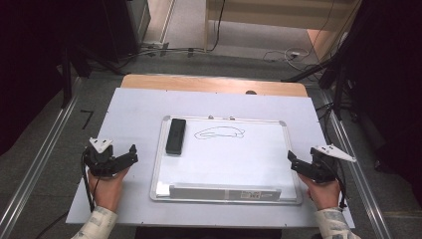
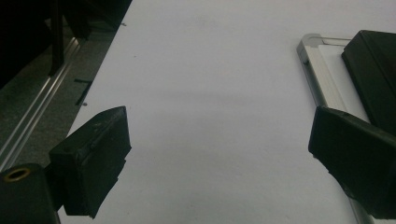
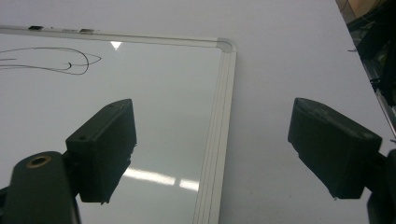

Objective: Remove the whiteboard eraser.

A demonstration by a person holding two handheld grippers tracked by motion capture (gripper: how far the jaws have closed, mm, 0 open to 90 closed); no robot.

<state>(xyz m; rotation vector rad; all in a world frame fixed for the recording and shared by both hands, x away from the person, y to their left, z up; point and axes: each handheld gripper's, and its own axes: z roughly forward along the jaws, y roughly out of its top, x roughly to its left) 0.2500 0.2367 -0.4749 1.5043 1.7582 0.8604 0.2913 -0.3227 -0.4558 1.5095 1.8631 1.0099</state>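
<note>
A whiteboard (image 1: 226, 164) with a silver frame lies flat in the middle of the table. A black eraser (image 1: 175, 135) rests on its far left corner, and a dark scribble (image 1: 220, 133) is drawn near its top edge. My left gripper (image 1: 127, 158) hovers just left of the board, open and holding nothing; its view shows the board's frame (image 2: 314, 74) and the eraser (image 2: 373, 70) at the right. My right gripper (image 1: 294, 162) sits at the board's right edge, open and holding nothing, with the frame (image 3: 219, 130) between its jaws and the scribble (image 3: 56, 59) at far left.
A pale sheet (image 1: 134, 109) covers the wooden table (image 1: 214, 83). Metal rails (image 1: 40, 164) run along the floor on both sides. Cables (image 1: 278, 55) lie on the floor beyond the table, and dark equipment stands at the far left and right.
</note>
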